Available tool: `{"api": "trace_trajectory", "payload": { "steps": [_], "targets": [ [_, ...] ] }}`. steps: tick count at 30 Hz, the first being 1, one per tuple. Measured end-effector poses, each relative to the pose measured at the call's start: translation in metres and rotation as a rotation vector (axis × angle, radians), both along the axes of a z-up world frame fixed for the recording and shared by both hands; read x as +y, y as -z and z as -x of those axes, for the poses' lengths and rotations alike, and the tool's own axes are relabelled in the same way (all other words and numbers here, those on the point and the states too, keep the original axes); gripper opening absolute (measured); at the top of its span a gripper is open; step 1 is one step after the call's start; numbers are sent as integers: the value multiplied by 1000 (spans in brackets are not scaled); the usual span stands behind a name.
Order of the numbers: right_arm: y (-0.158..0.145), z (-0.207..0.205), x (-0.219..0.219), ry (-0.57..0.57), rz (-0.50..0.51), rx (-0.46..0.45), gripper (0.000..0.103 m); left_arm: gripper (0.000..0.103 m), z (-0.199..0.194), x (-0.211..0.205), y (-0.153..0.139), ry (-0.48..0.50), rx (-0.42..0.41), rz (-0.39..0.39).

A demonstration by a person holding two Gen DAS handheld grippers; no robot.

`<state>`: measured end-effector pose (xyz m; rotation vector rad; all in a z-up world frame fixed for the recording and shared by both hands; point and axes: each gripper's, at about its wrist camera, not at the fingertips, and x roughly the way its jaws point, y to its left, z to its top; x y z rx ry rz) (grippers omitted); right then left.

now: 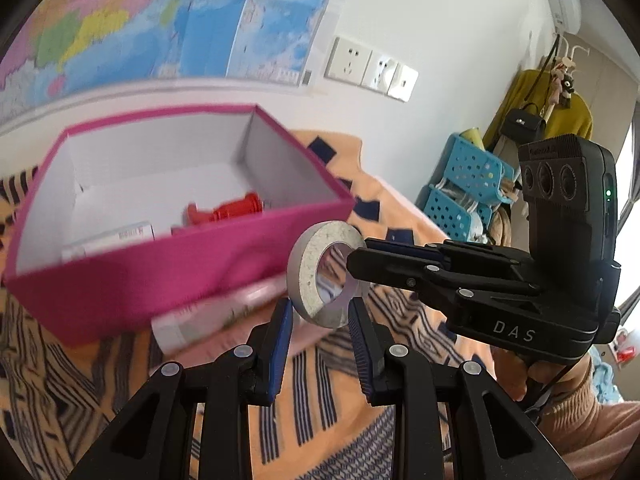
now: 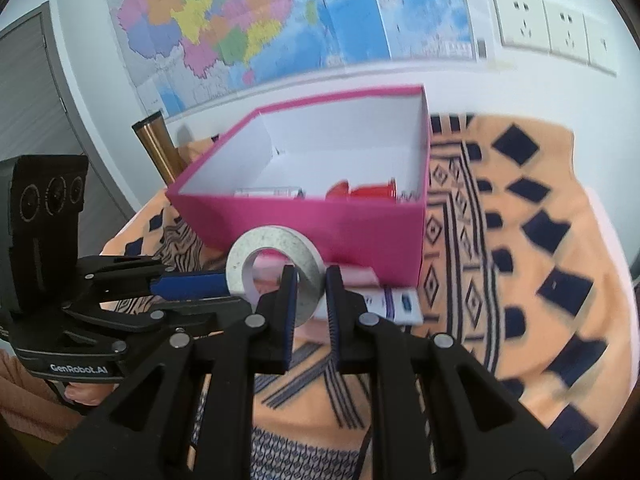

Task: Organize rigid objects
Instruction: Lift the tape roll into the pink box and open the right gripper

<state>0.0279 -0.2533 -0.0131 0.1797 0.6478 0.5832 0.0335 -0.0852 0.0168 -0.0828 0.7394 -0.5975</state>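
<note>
A grey ring, like a thick tape roll (image 1: 310,276) (image 2: 276,248), hangs in the air in front of an open pink box (image 1: 140,276) (image 2: 320,224). My left gripper (image 1: 320,308) is shut on its lower rim. My right gripper (image 2: 311,280) is shut on the opposite side of the same ring. It comes in from the right in the left wrist view (image 1: 354,258). The left gripper (image 2: 226,285) comes in from the left in the right wrist view. In the box lie a red plastic piece (image 1: 228,210) (image 2: 372,192) and a white packet (image 1: 116,238) (image 2: 268,192).
A white tube (image 1: 200,320) (image 2: 384,304) lies on the orange patterned cloth (image 1: 340,420) (image 2: 520,240) against the box's near wall. A brass-coloured cylinder (image 2: 158,148) stands behind the box on the left. Blue perforated baskets (image 1: 460,184) sit beyond the cloth's right edge. A wall map hangs behind.
</note>
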Motion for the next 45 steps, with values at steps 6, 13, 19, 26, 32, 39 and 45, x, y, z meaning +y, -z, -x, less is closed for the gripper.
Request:
{"api": "trace_trajectory", "payload": {
  "steps": [6,13,19,26,32,39,45],
  "targets": [
    [-25,-15,0,6,10,-59,16,28,-15,0,-22,-20,-57,-20],
    [-44,-41,1,7,-21,-71,16,28,-40,6,-34,-43,-66,-7],
    [-47,-63,5,16,-22,-56,16,28,-62,11,-38,-58,-38,-6],
    [-37,-89,10,31,2,0,16,28,-87,10,-34,-69,1,-21],
    [-23,-104,14,39,34,57,17,28,-103,6,-21,-73,45,-38],
    [-15,-109,19,56,72,75,22,28,-119,8,-9,-86,116,-23],
    [-16,-109,10,93,46,72,39,28,-121,13,-6,-117,126,-24]
  ]
}}
